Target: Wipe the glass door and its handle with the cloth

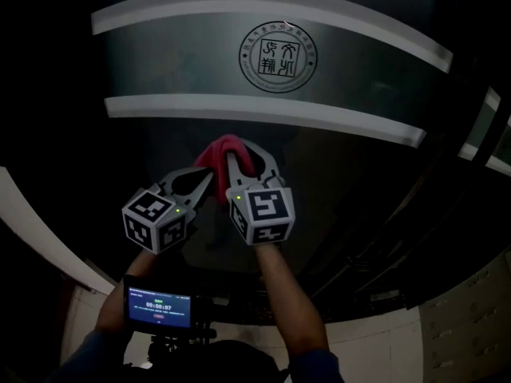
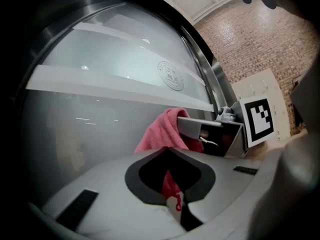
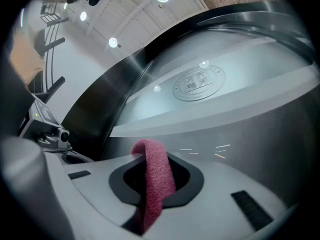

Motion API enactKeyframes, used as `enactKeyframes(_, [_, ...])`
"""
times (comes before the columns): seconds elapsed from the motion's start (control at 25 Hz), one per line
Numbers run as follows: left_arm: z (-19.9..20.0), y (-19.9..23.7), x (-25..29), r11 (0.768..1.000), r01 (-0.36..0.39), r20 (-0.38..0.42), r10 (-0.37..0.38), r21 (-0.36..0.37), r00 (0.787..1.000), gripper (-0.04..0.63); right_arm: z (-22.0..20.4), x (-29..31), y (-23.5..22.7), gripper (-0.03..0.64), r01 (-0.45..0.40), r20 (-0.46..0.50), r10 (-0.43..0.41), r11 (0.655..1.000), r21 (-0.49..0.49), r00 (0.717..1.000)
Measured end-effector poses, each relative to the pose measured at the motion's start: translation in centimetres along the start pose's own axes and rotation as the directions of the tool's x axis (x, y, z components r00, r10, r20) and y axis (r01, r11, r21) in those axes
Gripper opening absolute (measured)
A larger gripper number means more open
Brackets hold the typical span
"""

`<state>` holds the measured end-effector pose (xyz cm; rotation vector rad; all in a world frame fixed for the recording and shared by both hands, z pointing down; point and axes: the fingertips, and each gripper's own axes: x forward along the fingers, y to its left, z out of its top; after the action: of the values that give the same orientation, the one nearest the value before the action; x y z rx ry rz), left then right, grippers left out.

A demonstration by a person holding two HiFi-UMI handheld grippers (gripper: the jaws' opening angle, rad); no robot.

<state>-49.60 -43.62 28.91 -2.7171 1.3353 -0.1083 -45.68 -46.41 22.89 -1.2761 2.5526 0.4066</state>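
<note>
Right tongs (image 3: pixel 150 204) clamp pink cloth (image 3: pixel 156 176) near glass door (image 3: pixel 210 99).

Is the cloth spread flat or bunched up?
Bunched: the cloth arches in a narrow fold, pinched by left gripper and right gripper.

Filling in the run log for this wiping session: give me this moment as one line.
left gripper: shut on cloth | right gripper: shut on cloth | cloth: held by both at glass door, below round emblem

Most of the pink cloth (image 1: pixel 227 150) is tucked behind the left claw (image 1: pixel 209 178) and right claw (image 1: pixel 249 159), only its top fold peeks out. That round emblem (image 1: pixel 278 57) at 12 o'clock is too small to read. And the glass door (image 1: pixel 176 62) runs off the top edge.
</note>
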Motion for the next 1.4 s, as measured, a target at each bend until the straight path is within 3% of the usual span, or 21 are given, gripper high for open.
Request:
enactKeyframes(0.2, [0.7,-6.7,5.5,0.995,0.101,0.025,-0.101,-0.010,0.995,0.012,0.8,-6.2,-9.1,0.028,0.137,-0.010,-0.137,0.990,-0.015,0.991])
enactKeyframes(0.52, [1.5,-16.9,13.3,0.971,0.238,0.051,-0.236,-0.026,0.970,0.012,1.8,-14.6,-18.9,0.028,0.306,-0.031,-0.308,0.950,-0.069,0.951])
enactKeyframes(0.8, [0.8,-21.3,15.6,0.956,0.293,0.040,-0.292,-0.032,0.956,0.012,2.0,-18.3,-23.3,0.028,0.373,-0.056,-0.379,0.923,-0.089,0.924])
enactKeyframes(1.04, [1.2,-18.4,13.7,0.969,0.245,0.050,-0.243,-0.037,0.969,0.012,2.3,-16.6,-20.8,0.028,0.348,-0.030,-0.351,0.935,-0.065,0.936])
enactKeyframes(1.4, [-1.4,-6.1,4.7,0.998,0.039,0.036,-0.037,-0.050,0.999,0.012,0.5,-7.3,-5.3,0.028,0.115,0.030,-0.115,0.993,-0.006,0.993])
